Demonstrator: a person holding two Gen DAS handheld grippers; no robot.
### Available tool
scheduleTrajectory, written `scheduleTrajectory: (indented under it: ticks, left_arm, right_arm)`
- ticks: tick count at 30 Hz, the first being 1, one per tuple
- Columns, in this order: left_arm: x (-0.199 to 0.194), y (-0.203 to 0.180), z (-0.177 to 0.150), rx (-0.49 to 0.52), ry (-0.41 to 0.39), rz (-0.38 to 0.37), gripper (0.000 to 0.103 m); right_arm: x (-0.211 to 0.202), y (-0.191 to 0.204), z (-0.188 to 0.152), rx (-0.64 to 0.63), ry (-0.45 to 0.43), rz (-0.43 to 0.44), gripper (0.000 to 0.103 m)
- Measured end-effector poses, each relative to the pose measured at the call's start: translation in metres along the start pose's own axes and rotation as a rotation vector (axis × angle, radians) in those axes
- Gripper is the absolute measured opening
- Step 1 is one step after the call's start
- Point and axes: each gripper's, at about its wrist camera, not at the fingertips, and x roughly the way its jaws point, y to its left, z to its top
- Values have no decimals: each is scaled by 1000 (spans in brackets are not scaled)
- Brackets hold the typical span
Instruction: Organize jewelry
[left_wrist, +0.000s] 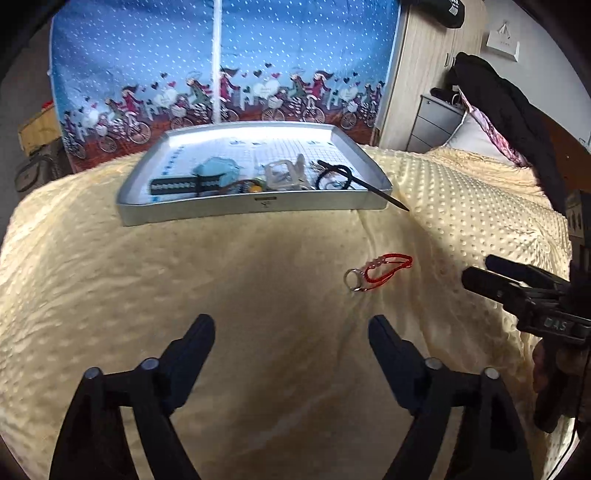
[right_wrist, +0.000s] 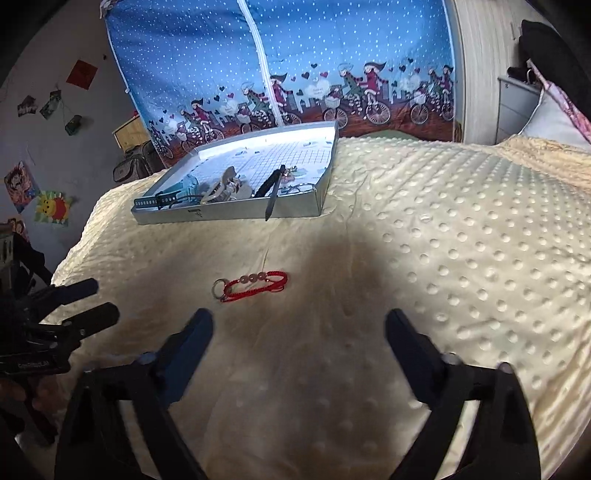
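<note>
Both tools spread wide, empty: left tool (left_wrist: 291, 332), right tool (right_wrist: 299, 325) low over bed blanket (right_wrist: 443, 240). Red bracelet (right_wrist: 255, 282) just ahead; tray (right_wrist: 229, 216) beyond, nothing between.

A home bedroom. Beneath and ahead of the jaws spreads a cream dotted blanket (right_wrist: 461, 229) over a bed, with a pillow (right_wrist: 554, 122) and grey drawer unit (left_wrist: 436, 122) far right. Posters (right_wrist: 22, 184) hang on the wall to the left.

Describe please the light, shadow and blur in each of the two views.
Left wrist view: a dark shadow on the blanket, glare on the tray floor, fisheye bending at the edges. Right wrist view: a shadow beside the red bracelet, left gripper slightly blurred.
</note>
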Motion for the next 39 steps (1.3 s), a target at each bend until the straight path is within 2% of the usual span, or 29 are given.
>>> scheduleTrajectory:
  ticks: [1,3,4,5,9,11,13,18,20,23,24,29,33,39]
  left_arm:
    - [9,1,3,-14,13,-39,78]
    - [27,4,9,-54,49,-103,69]
    - [35,5,11,-67,65,-130,66]
    - [41,6,12,-71,74,-146,61]
    - [62,3,18,-51,95,-195,48]
    - [67,-2,19,-17,94,-211,41]
    - [73,-8,20,23,97,-216,35]
    - [83,-15,26,75,112,-216,28]
    - [87,-19,27,100,124,-221,28]
    - [96,-24,28,152,153,-225,27]
    - [98,-23,27,157,157,-223,23]
    - [101,-12,29,107,168,-239,13]
    - [103,-12,28,108,175,-252,8]
    - [104,-14,23,106,163,-260,5]
  right_arm:
    - [8,-4,3,21,17,12,67]
    - [23,-10,6,58,35,37,62]
    - [28,-10,8,62,37,50,55]
    - [33,-10,10,58,36,56,50]
    - [46,4,17,15,37,87,39]
    - [53,11,20,-17,48,102,30]
    - [60,15,24,-47,68,100,25]
    - [75,15,24,-58,125,83,24]
    - [78,13,20,-59,149,64,16]
    - [77,8,15,-31,158,74,15]
    - [77,6,15,-27,158,77,15]
    - [78,6,14,-33,163,84,15]
    - [79,8,9,-45,175,94,15]
    - [83,13,6,-78,194,81,15]
